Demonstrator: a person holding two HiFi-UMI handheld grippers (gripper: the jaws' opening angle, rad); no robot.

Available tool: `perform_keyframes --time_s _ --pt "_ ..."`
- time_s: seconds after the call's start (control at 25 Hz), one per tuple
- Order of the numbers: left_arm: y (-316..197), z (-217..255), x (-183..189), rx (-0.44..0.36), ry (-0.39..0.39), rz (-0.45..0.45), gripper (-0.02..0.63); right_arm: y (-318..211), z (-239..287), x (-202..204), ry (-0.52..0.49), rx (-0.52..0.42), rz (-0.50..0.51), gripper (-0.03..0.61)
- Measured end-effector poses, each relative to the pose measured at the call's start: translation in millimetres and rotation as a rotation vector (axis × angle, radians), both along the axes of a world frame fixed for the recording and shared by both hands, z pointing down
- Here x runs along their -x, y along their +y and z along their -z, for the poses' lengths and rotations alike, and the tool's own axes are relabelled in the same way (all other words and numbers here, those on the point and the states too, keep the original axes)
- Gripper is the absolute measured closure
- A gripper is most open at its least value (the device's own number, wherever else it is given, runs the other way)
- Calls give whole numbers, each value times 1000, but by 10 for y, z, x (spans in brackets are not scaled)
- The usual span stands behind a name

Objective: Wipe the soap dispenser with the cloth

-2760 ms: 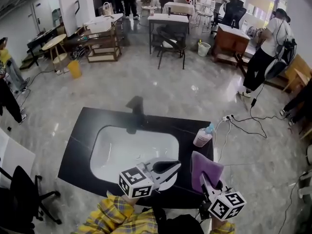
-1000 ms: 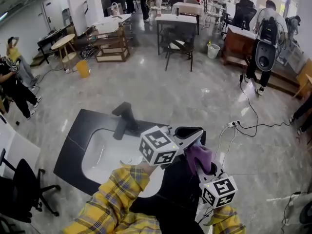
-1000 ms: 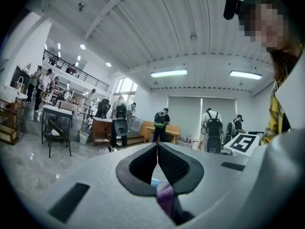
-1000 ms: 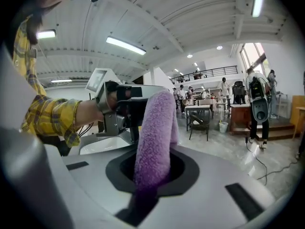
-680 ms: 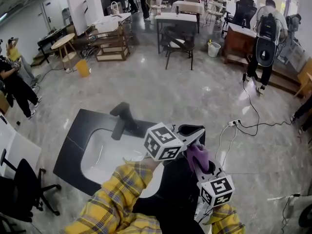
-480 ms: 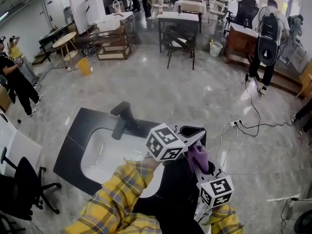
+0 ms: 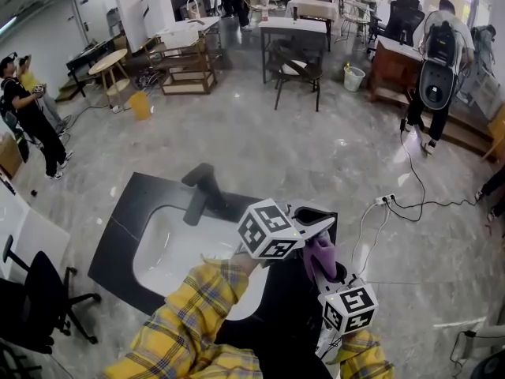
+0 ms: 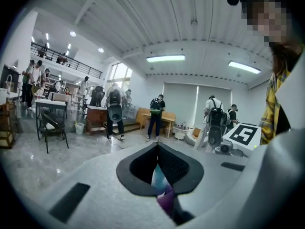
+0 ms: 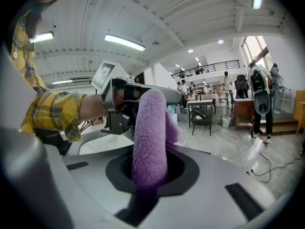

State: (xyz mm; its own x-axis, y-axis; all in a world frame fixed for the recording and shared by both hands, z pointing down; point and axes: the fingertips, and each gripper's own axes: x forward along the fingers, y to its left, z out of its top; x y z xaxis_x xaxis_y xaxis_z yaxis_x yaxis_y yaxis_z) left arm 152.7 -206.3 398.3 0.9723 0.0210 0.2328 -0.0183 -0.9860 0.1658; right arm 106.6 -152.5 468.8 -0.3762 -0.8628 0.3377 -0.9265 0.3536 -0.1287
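The right gripper has its jaws closed on the cloth, a purple, nubbly terry cloth. It is rolled into a thick upright fold that rises straight out of the black pads. The top of the fold reaches the left gripper, which lies just to its far side.

Just right of the cloth, the right gripper view shows a small blue-green piece of the soap dispenser. The rest of it is covered by the cloth and by the left gripper.

The left gripper's jaws are closed, tips together. Its own view shows only a thin slit between the pads, with a sliver of pale blue and purple in it. Whether the pads pinch anything cannot be told.

In the head view both grippers meet over the far right corner of the black counter, so the dispenser itself is hidden there. To their left are the white sink and a black faucet. A yellow plaid sleeve runs up to the left gripper.
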Motion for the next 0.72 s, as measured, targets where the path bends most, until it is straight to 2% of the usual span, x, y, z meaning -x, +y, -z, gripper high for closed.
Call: perform_keyframes --time_s 0.72 --pt "3 26 21 54 49 11 608 2 -545 52 34 148 -8 541"
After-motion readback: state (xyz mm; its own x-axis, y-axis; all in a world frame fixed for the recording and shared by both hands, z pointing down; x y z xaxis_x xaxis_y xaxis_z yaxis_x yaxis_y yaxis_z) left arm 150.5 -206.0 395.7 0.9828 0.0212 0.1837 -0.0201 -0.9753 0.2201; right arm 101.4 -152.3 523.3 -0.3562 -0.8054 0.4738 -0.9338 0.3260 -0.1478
